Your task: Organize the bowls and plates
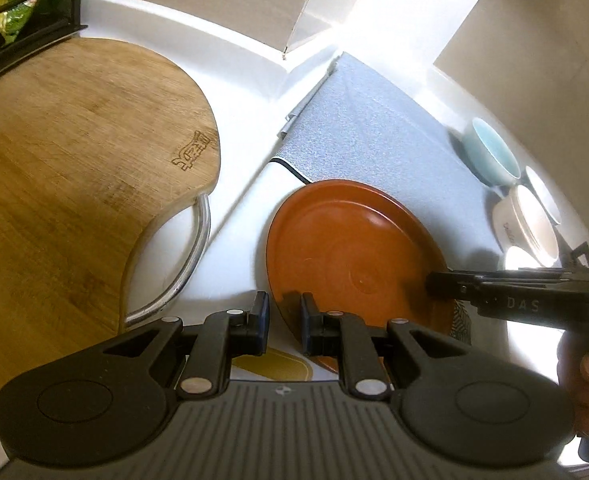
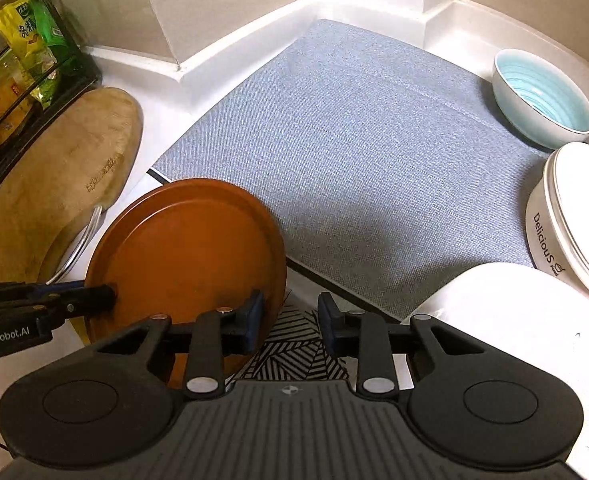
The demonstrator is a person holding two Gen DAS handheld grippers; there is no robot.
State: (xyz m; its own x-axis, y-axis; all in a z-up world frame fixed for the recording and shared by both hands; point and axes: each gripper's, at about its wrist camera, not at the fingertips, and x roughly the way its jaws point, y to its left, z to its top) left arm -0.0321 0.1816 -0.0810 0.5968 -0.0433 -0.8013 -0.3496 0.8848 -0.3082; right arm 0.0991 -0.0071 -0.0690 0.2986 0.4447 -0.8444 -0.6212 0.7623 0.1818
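Gripping the brown plate (image 1: 354,248) by its near rim, my left tool (image 1: 284,312) is clenched on it, and the plate sits tilted above the white desk (image 1: 238,220), overlapping the corner of the grey mat (image 2: 374,140). My right tool (image 2: 290,312) straddles the opposite rim with its jaws apart. One pad lies against the plate's face, or perhaps just off it; the other stands clear. A wooden board (image 1: 74,152) lies to the left. A blue bowl (image 2: 542,100) and a white bowl (image 2: 566,216) stand at the mat's right edge.
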